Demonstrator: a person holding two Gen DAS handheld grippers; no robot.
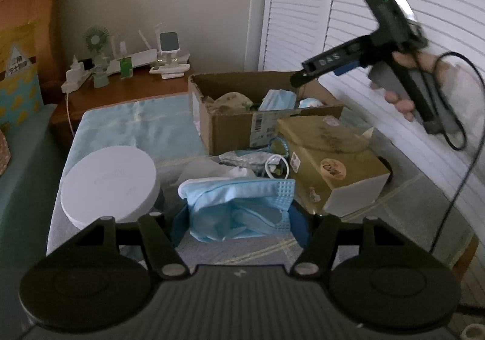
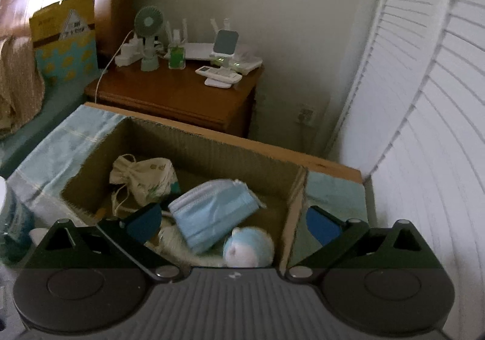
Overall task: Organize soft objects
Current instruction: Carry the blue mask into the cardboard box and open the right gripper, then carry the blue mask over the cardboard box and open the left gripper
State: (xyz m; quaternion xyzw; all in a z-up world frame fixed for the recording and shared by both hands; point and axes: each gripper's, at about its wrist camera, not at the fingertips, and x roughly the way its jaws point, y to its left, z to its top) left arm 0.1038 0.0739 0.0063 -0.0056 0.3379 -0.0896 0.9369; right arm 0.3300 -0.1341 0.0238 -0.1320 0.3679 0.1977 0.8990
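My left gripper (image 1: 239, 218) is shut on a crumpled blue face mask (image 1: 239, 206) and holds it above the table. An open cardboard box (image 1: 230, 125) stands behind it. My right gripper (image 2: 233, 221) is open and empty, hovering over that box (image 2: 212, 146); it also shows in the left wrist view (image 1: 298, 79) above the box's right side. Inside the box lie a blue face mask (image 2: 212, 212), a cloth drawstring pouch (image 2: 142, 176) and a blue and white plush toy (image 2: 248, 246).
A white round lidded container (image 1: 109, 185) sits at the left of the table. A tan closed box (image 1: 330, 164) sits at the right, with small clutter (image 1: 260, 161) in front of the open box. A wooden nightstand (image 2: 182, 97) with a fan and gadgets stands behind.
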